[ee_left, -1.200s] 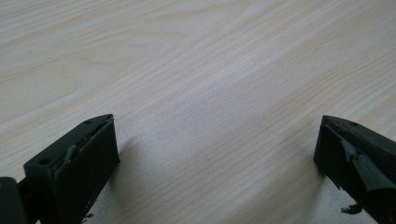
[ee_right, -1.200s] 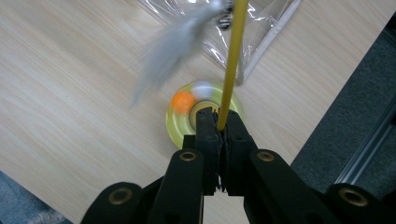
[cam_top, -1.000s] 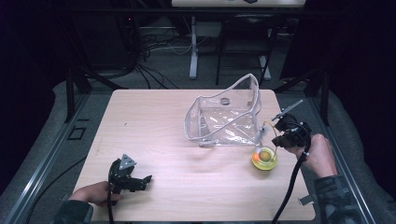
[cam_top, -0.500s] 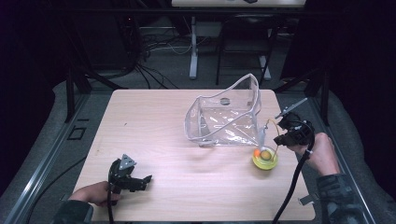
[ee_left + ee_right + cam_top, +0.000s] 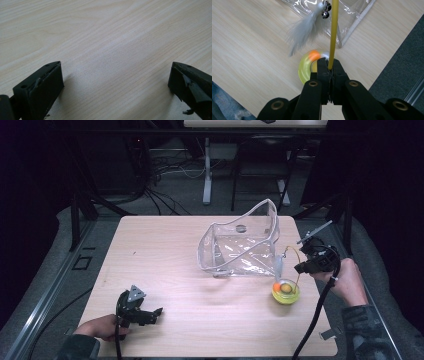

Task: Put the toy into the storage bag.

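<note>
A cat toy has a round yellow base (image 5: 286,291) with an orange ball (image 5: 314,55), standing on the table at the right. A thin yellow wand (image 5: 334,30) rises from it. My right gripper (image 5: 301,267) (image 5: 330,66) is shut on that wand just above the base (image 5: 304,68). A white feather (image 5: 304,30) and small bells (image 5: 326,12) dangle from the wand's far end; the feather (image 5: 278,266) hangs beside a clear plastic pouch (image 5: 240,245). My left gripper (image 5: 155,312) (image 5: 116,85) rests near the front left, jaws wide apart over bare wood.
The clear pouch (image 5: 352,12) lies open at the table's middle right, close to the toy. The wooden table (image 5: 165,255) ends just right of my right hand, with grey floor (image 5: 402,57) beyond. Cables trail from both grippers.
My right gripper has drifted slightly right and up with the wand, and the feather has swung. The left gripper has stayed put.
</note>
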The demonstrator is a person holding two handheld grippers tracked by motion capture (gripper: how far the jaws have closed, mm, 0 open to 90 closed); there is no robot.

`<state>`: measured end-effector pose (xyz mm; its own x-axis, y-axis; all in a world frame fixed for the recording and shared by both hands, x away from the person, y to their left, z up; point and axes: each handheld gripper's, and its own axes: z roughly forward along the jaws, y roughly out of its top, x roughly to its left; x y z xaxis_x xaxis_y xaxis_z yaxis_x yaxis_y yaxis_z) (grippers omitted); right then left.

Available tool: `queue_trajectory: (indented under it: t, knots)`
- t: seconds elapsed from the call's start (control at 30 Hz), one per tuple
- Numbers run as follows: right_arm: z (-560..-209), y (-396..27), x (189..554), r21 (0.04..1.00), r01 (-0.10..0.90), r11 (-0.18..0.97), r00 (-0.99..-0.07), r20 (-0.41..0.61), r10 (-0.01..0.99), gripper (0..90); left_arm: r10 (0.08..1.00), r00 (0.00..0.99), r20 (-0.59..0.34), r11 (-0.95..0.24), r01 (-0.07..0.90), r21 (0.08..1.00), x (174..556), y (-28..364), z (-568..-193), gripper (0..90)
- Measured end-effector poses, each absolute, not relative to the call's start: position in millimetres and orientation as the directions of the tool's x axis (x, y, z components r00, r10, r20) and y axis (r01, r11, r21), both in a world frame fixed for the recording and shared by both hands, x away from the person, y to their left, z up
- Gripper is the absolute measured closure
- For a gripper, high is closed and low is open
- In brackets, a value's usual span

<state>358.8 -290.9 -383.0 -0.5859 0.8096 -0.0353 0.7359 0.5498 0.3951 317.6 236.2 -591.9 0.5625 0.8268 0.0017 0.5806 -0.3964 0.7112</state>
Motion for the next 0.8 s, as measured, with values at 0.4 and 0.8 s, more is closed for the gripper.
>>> queue_trajectory:
  t: [0.4, 0.8]
  knots:
    - [-376, -303, 367, 0.412, 0.742, 0.529, -0.566, -0.037, 0.824, 88.2, 0.827, 0.562, 0.002, -0.396, 0.581, 0.711, 318, 236, -592, 0.0]
    - [-362, -313, 378, 0.417, 0.756, 0.505, -0.537, -0.047, 0.842, 88.2, 0.827, 0.562, 0.001, -0.396, 0.581, 0.711, 318, 236, -592, 0.0]
